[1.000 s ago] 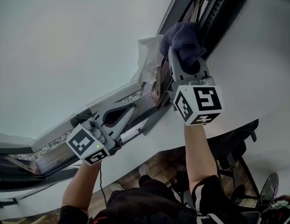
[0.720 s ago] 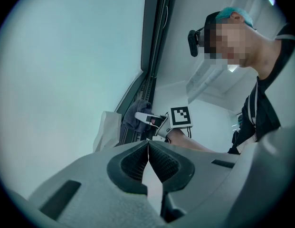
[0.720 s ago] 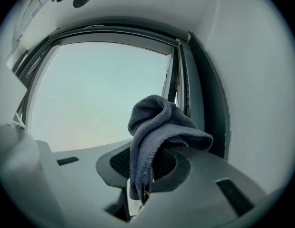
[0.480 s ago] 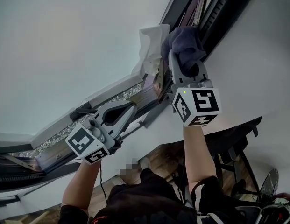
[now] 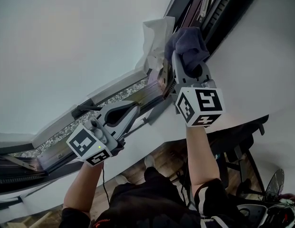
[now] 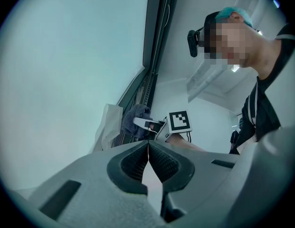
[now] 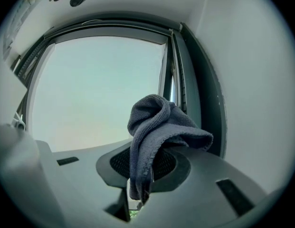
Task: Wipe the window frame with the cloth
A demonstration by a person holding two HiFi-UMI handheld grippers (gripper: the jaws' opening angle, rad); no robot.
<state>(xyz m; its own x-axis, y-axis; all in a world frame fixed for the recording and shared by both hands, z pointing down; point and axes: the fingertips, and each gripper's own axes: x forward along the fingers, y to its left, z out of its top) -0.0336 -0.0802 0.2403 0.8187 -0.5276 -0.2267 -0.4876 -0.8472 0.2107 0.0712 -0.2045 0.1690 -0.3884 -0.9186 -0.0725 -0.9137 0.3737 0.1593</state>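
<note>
A dark grey-blue cloth (image 5: 187, 44) is bunched at the tip of my right gripper (image 5: 185, 56), which is shut on it and holds it against the dark window frame (image 5: 218, 8). In the right gripper view the cloth (image 7: 157, 127) hangs out of the closed jaws, with the frame's upright (image 7: 185, 80) just behind it. My left gripper (image 5: 124, 112) rests lower left along the frame's bottom rail (image 5: 66, 141), shut, with nothing between its jaws. The left gripper view shows the cloth (image 6: 135, 120) and the right gripper farther along the frame.
A crumpled white sheet (image 5: 154, 39) hangs at the pane's corner beside the cloth. A large pale window pane (image 5: 66, 42) fills the left. A white wall (image 5: 266, 70) lies right of the frame. Below are a dark chair (image 5: 237, 151) and wooden floor.
The right gripper stayed pressed on the frame with the cloth, shifting only slightly upward. The left gripper barely moved along the bottom rail.
</note>
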